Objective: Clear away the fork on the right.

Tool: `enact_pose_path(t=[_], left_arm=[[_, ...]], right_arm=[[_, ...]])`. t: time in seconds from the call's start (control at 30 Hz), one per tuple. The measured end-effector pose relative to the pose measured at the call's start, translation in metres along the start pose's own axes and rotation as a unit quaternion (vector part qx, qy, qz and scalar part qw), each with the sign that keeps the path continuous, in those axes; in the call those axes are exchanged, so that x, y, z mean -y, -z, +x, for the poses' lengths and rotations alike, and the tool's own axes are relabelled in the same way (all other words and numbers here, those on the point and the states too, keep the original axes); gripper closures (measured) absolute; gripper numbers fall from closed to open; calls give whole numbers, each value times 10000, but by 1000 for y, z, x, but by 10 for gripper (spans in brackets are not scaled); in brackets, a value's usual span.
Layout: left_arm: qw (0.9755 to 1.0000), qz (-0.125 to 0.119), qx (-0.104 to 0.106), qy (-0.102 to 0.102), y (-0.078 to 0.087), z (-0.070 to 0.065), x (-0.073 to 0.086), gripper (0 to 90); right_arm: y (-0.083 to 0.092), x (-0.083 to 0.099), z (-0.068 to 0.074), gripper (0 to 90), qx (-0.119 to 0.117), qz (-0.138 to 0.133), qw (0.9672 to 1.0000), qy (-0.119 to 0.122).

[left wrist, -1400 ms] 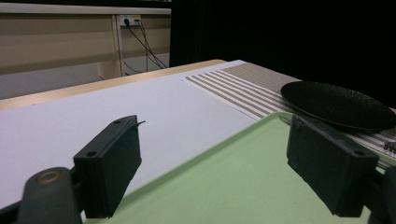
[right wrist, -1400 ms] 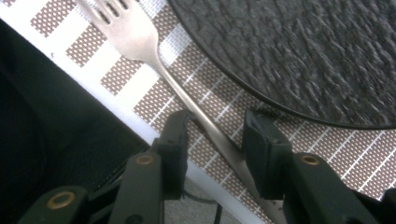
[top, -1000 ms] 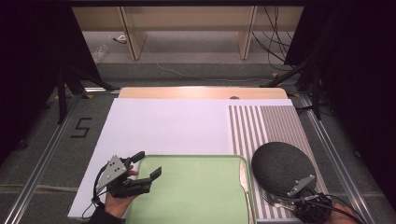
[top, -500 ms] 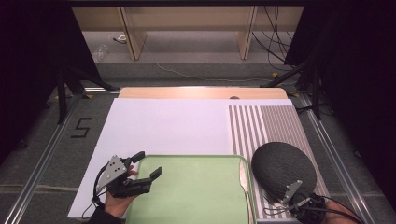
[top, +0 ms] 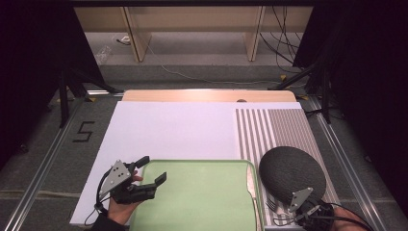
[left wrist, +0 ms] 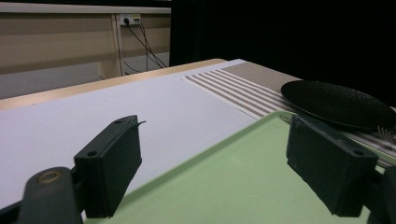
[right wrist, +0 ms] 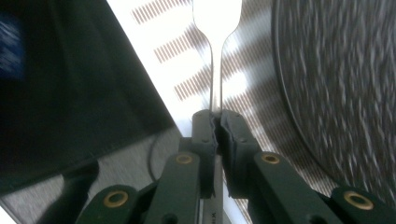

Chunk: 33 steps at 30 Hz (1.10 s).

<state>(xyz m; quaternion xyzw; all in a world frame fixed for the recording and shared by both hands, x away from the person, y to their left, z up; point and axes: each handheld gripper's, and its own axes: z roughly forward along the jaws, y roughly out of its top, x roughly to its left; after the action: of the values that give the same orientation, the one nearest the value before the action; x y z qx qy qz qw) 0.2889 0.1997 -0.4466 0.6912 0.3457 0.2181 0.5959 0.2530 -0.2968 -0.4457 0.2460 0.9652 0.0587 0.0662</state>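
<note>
- Right gripper (right wrist: 215,122): jaws have just been closing, and the fingers (right wrist: 233,135) are now pinched on the fork (right wrist: 215,88) handle. The right gripper view shows the shaft running straight out from between them, so it's gripped.
- Fork location: on the striped placemat (top: 269,130), in the gap between the green tray (top: 202,197) and the black plate (top: 291,173), just beside the plate's near-left edge. In the high view the tines (top: 270,206) sit near the mat's front edge.
- Versus a second ago, the right gripper (top: 308,214) has barely shifted in the high view; what changed is the pinch, not the position.
- Left gripper (top: 144,173): fingers wide open, nothing between them, parked over the tray's near-left corner. No change there.
- Knife (top: 250,183) lies along the tray's right rim, untouched.
- Read: the grasp looks done and a lift comes next. The grip is far back on a thin handle, so expect the fork to pivot or droop when raised.
- Can't tell yet whether the fork is off the mat.
</note>
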Motion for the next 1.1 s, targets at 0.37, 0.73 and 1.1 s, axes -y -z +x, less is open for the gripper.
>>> enact_pose_path(t=[0.37, 0.73, 1.1], left_arm=[[10000, 1, -1, 9, 0, 0, 0, 176], [10000, 14, -4, -4, 0, 0, 0, 176], [10000, -11, -21, 10, 0, 1, 0, 176]], right_arm=[[15, -14, -1, 847, -491, -1563, 9857, -396], [19, -22, -11, 847, -1051, -2485, 9566, -1102], [22, -31, -17, 846, -1238, -3146, 9249, -1737]])
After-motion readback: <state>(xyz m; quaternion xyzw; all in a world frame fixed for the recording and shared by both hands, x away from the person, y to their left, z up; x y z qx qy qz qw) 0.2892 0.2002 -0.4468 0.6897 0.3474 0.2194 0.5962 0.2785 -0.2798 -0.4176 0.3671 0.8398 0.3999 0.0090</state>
